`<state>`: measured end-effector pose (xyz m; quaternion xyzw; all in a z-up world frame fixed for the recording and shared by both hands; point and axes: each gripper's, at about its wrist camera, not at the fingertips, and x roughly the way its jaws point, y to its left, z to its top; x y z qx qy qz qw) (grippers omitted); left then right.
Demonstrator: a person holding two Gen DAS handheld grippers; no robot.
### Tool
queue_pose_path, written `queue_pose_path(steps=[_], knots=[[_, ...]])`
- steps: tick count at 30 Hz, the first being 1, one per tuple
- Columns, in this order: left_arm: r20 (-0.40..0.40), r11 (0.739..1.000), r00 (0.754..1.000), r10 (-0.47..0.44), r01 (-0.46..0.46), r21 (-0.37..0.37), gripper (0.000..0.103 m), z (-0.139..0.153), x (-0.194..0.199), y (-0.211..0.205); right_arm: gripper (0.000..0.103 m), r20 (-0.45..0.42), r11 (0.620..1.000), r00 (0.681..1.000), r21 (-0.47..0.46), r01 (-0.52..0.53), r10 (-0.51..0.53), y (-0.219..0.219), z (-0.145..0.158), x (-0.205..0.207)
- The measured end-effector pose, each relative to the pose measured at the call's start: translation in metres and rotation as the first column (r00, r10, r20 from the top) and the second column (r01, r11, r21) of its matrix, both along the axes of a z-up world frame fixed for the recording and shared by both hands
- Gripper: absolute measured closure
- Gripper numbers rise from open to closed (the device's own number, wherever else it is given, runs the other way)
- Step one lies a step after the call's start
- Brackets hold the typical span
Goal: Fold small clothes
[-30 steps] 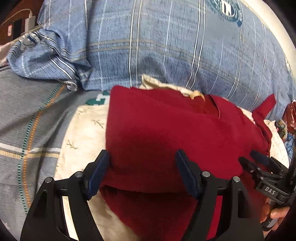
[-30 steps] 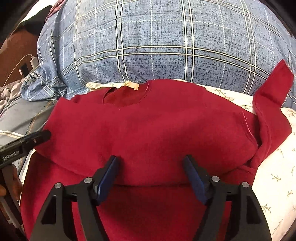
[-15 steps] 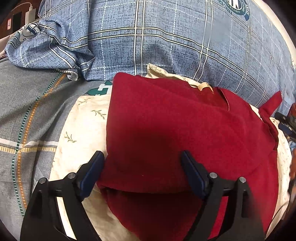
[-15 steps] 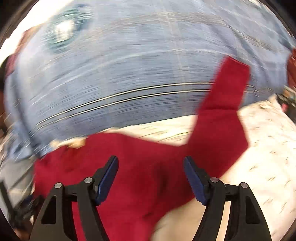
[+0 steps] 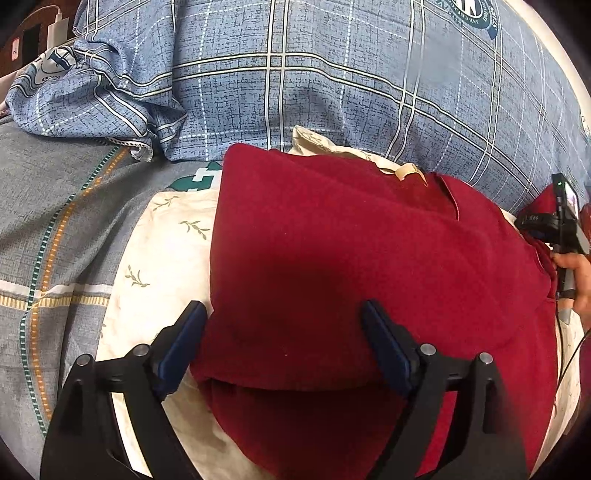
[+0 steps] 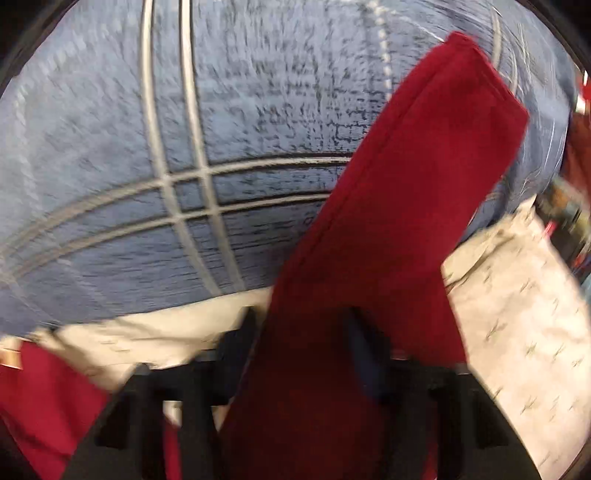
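A dark red sweater point(image 5: 351, 258) lies folded on a cream leaf-print cloth point(image 5: 162, 258); its neck label shows at the far edge. My left gripper point(image 5: 284, 332) is open and straddles the sweater's near fold without pinching it. At the sweater's right end a hand point(image 5: 576, 269) holds my right gripper point(image 5: 532, 223). In the blurred right wrist view the red sleeve point(image 6: 406, 177) runs from between the fingers up across the blue bedding. The right gripper point(image 6: 301, 339) is closing on the sleeve, and the cloth fills the gap between its pads.
A blue plaid duvet point(image 5: 332, 92) bulges behind the sweater and fills most of the right wrist view point(image 6: 147, 147). A grey striped sheet point(image 5: 55, 221) lies to the left. A white charger point(image 5: 55, 26) sits at the far left corner. Red clutter shows at the right edge point(image 6: 576, 166).
The right gripper swung from over the sweater's body to its right sleeve and narrowed its jaws around it. The left gripper widened slightly and stayed in place.
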<state>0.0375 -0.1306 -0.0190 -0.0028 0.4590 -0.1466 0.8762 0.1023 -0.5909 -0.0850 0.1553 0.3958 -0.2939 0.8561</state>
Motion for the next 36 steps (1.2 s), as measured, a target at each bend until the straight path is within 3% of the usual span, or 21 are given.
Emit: queue_pose_path(steps=[3, 9, 13, 17, 20, 22, 24, 27, 29, 32, 34, 36], knots=[[-0.004, 1.0, 1.0, -0.001, 0.001, -0.005, 0.016, 0.0, 0.001, 0.0, 0.087, 0.058, 0.998, 0.998, 0.067, -0.012, 0.008, -0.007, 0.0, -0.01], [0.012, 1.0, 1.0, 0.017, -0.017, 0.0, 0.016, 0.009, -0.001, 0.005, 0.094, 0.251, 0.977, 0.967, 0.192, -0.096, 0.046, -0.016, 0.029, -0.066], [0.033, 0.998, 0.998, 0.047, -0.046, -0.036, 0.016, 0.018, -0.001, 0.013, 0.095, 0.347, 0.963, 0.93, 0.188, -0.195, 0.12, 0.004, 0.059, -0.103], [0.047, 0.997, 0.997, 0.061, -0.058, -0.054, 0.016, 0.024, -0.002, 0.017, 0.095, 0.397, 0.94, 0.881, 0.112, -0.324, 0.256, 0.047, 0.092, -0.129], [0.06, 0.997, 0.996, 0.061, -0.058, -0.055, 0.016, 0.026, -0.004, 0.017, 0.095, 0.404, 0.883, 0.818, 0.05, -0.466, 0.409, 0.096, 0.112, -0.144], [0.067, 0.996, 0.996, 0.063, -0.059, -0.068, 0.016, 0.029, -0.006, 0.019, 0.095, 0.37, 0.813, 0.754, -0.003, -0.583, 0.542, 0.147, 0.114, -0.154], [0.072, 0.995, 0.995, 0.062, -0.055, -0.086, 0.016, 0.032, -0.007, 0.02, 0.095, 0.316, 0.722, 0.678, -0.033, -0.691, 0.663, 0.194, 0.103, -0.161], [0.082, 0.994, 0.995, 0.058, -0.049, -0.1, 0.016, 0.035, -0.008, 0.019, 0.089, 0.227, 0.647, 0.626, -0.027, -0.762, 0.746, 0.24, 0.067, -0.155], [0.079, 0.994, 0.995, 0.054, -0.046, -0.102, 0.016, 0.035, -0.009, 0.018, 0.085, 0.167, 0.664, 0.655, 0.007, -0.748, 0.737, 0.254, 0.039, -0.146], [0.07, 0.992, 0.997, 0.042, -0.034, -0.118, 0.016, 0.036, -0.01, 0.018, 0.073, 0.202, 0.685, 0.693, 0.118, -0.718, 0.692, 0.25, 0.021, -0.138], [0.073, 0.99, 0.997, 0.038, -0.028, -0.137, 0.016, 0.039, -0.011, 0.019, 0.062, 0.222, 0.685, 0.684, 0.089, -0.724, 0.695, 0.258, 0.027, -0.142], [0.072, 0.987, 0.997, 0.031, -0.019, -0.16, 0.016, 0.041, -0.011, 0.019, 0.06, 0.215, 0.668, 0.66, 0.044, -0.743, 0.72, 0.267, 0.033, -0.143]])
